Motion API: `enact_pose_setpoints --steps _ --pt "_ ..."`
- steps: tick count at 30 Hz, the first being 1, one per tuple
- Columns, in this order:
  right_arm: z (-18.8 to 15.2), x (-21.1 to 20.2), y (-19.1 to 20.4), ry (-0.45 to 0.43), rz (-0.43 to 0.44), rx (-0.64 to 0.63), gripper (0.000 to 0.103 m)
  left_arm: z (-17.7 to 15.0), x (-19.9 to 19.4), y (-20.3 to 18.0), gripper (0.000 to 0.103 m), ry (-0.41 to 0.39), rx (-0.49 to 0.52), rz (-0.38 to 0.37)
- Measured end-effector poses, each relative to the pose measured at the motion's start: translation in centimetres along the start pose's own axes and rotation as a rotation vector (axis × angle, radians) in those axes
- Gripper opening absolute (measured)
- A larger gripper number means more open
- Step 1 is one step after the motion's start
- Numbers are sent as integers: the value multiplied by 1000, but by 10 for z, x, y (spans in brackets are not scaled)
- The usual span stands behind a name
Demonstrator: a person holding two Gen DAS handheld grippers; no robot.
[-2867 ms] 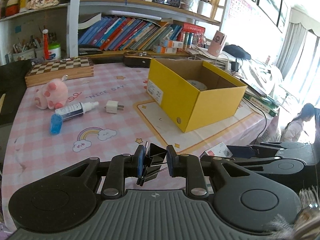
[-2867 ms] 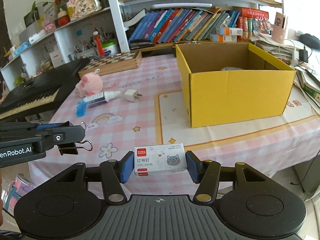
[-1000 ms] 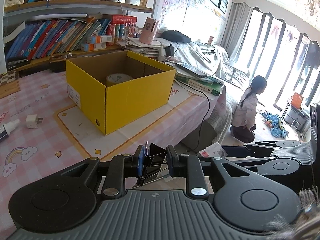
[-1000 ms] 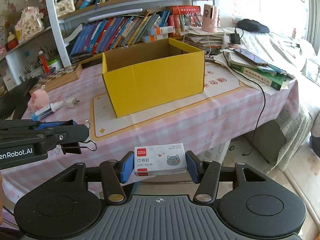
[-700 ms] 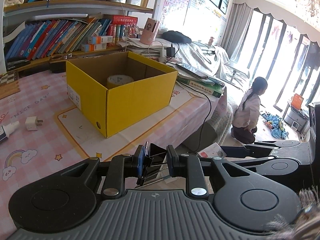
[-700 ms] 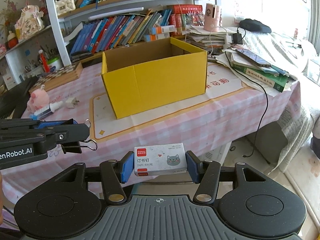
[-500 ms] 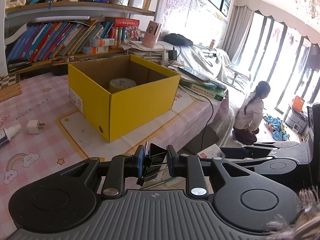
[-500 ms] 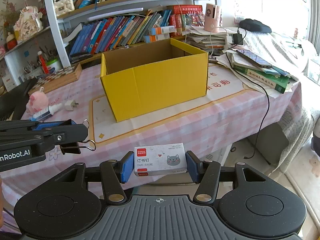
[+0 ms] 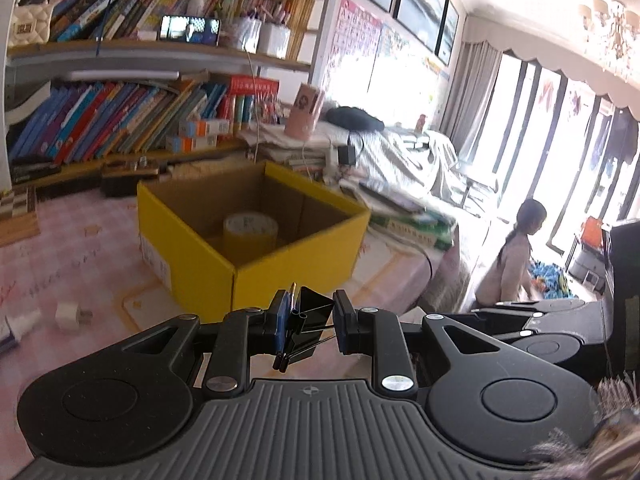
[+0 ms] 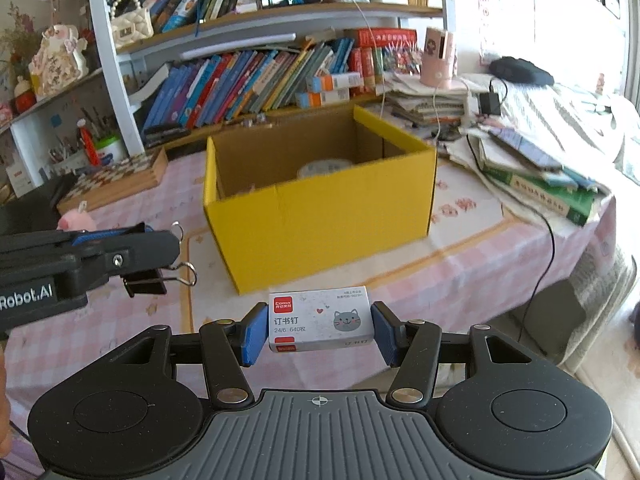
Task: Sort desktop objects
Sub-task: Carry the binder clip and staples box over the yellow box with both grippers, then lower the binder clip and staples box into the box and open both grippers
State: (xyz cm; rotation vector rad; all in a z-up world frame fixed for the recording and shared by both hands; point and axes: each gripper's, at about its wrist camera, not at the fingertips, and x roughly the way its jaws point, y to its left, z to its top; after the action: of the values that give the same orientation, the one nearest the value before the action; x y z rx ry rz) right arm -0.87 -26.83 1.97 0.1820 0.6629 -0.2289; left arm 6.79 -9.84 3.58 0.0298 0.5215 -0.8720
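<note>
My left gripper (image 9: 310,322) is shut on a black binder clip (image 9: 306,314) and holds it in the air in front of the open yellow cardboard box (image 9: 288,264). The clip also shows in the right wrist view (image 10: 146,285), left of the box (image 10: 320,220). My right gripper (image 10: 320,330) is shut on a white staple box with a cat drawing (image 10: 321,318), held above the table's front edge. A roll of tape (image 9: 250,232) lies inside the yellow box.
A white plug adapter (image 9: 70,314) and a spray bottle's tip (image 9: 24,322) lie on the pink checked tablecloth (image 10: 460,272) left of the box. A chessboard box (image 10: 116,184) and a pink plush (image 10: 76,222) sit further left. Stacked books (image 10: 540,184) lie to the right.
Both grippers have risen and moved closer to the yellow box, each still holding its object. The box's inside and the tape roll show more fully now.
</note>
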Motion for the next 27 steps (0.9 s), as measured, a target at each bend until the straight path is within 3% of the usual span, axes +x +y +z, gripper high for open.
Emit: enact_pose_setpoints --steps 13,27 --pt "68 32 -5 -106 -17 -64 55 58 39 23 21 -112 29 -13" --pt "117 87 0 -119 15 -156 55 86 96 49 21 -65 16 20"
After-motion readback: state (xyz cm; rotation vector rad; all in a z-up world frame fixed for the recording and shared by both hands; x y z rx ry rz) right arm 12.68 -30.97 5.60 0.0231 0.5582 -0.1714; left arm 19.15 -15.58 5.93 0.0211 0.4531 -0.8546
